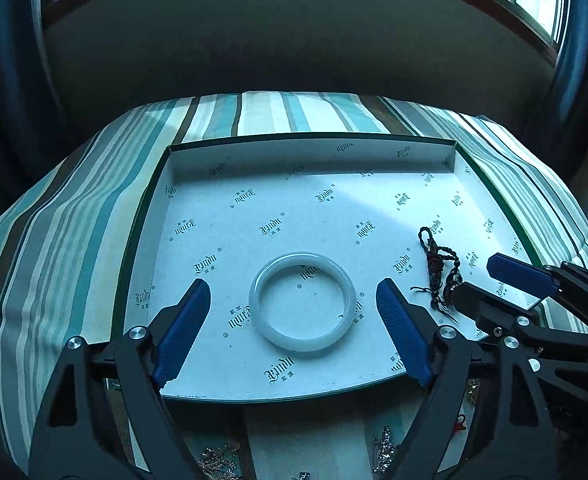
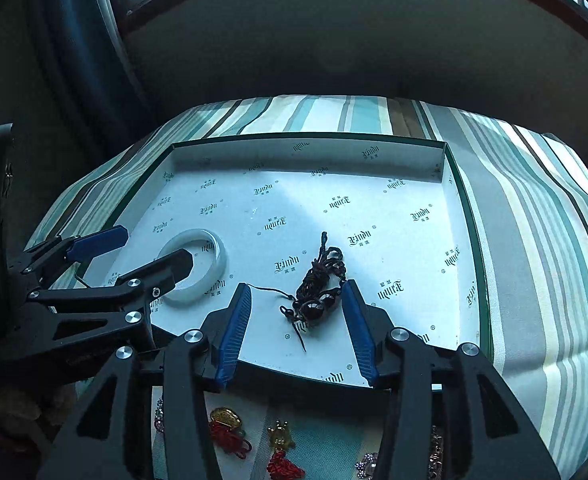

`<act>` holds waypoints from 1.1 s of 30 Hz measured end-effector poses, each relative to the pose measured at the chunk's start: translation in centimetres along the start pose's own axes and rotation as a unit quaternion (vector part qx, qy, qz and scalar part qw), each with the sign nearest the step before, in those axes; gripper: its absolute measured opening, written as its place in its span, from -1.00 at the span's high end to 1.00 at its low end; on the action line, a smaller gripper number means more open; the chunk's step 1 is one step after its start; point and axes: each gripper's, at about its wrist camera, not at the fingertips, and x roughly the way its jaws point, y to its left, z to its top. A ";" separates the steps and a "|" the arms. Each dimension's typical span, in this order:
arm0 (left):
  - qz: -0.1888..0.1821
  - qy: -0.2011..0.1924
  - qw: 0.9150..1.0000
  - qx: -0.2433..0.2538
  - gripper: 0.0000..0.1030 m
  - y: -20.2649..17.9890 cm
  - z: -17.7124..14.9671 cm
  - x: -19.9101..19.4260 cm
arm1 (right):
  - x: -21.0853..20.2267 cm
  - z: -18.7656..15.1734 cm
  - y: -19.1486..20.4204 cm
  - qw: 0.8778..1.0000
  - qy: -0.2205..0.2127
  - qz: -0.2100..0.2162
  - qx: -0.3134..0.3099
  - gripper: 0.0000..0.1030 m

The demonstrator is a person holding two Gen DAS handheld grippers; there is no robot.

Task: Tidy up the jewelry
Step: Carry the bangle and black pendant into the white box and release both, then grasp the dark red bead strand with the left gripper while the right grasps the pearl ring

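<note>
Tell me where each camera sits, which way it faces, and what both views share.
Left wrist: on the left hand-held gripper, angled down at the pale bangle between its open blue fingers; the right hand-held gripper enters from the right.
Right wrist: on the right hand-held gripper, angled down at the dark beaded cord bracelet; the left one enters from the left.
Shared: printed box tray, bangle, bracelet.

Each gripper point(image 1: 294, 304) — black linkage, silver screws, ribbed blue pads point(image 2: 236, 332).
</note>
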 end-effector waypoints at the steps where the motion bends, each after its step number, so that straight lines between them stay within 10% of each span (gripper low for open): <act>1: 0.004 -0.003 1.000 0.003 -0.65 -0.1 -0.2 -0.6 | -0.7 -0.2 0.1 1.000 -0.003 -0.002 -0.001 0.07; 18: 0.042 0.033 0.998 -0.023 -0.65 1.5 -9.9 -8.0 | -6.0 -10.2 2.0 0.998 0.057 0.011 -0.028 0.11; 33: 0.039 0.049 0.998 -0.022 -0.65 1.4 -12.3 -9.2 | -4.8 -12.2 3.5 0.994 0.088 0.020 -0.058 0.56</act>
